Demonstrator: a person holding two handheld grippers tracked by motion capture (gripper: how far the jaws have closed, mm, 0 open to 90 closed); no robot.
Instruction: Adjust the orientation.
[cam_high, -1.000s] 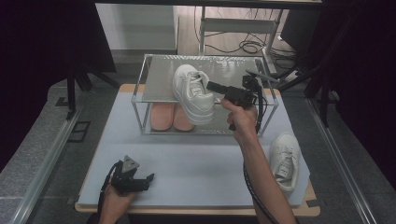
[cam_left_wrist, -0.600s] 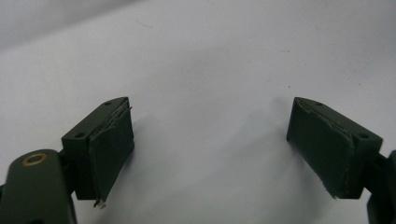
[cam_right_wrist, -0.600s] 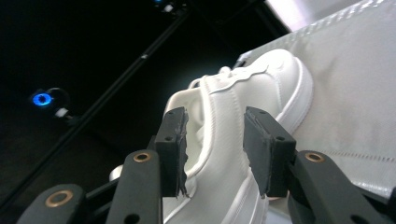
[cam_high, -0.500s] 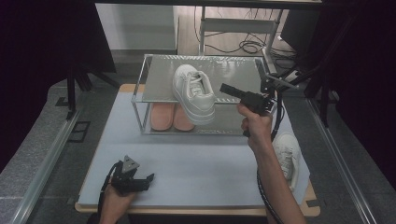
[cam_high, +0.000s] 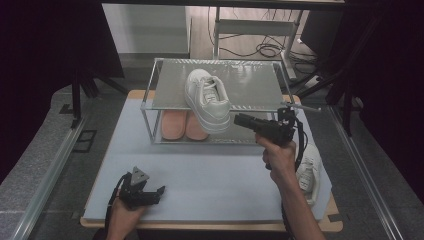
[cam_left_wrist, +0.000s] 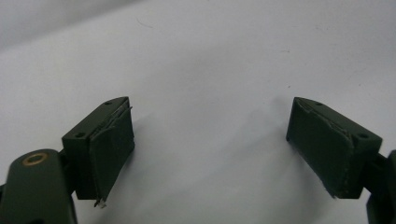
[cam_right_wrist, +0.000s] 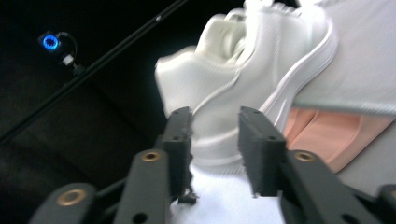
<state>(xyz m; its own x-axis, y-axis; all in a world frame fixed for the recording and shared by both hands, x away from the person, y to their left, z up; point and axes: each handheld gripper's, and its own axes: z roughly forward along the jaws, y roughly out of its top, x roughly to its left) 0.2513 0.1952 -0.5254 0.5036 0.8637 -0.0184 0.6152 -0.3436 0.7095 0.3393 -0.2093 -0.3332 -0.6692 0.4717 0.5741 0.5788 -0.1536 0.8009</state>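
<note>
The white shoe (cam_high: 207, 100) sits on top of the rack (cam_high: 165, 82), pink shoes (cam_high: 182, 125) under it; right gripper (cam_high: 240, 120) near its heel, jaws apart, left gripper (cam_high: 157, 192) spread

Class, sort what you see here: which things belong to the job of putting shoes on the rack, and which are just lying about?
In the job:
white sneaker
shoe rack
second white sneaker
right claw

Lying about:
pink slippers
floor cables
resting left claw

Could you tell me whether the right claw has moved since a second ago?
Yes. The right claw has drawn back off the white shoe on the shelf rack, towards the table's near right side.
</note>
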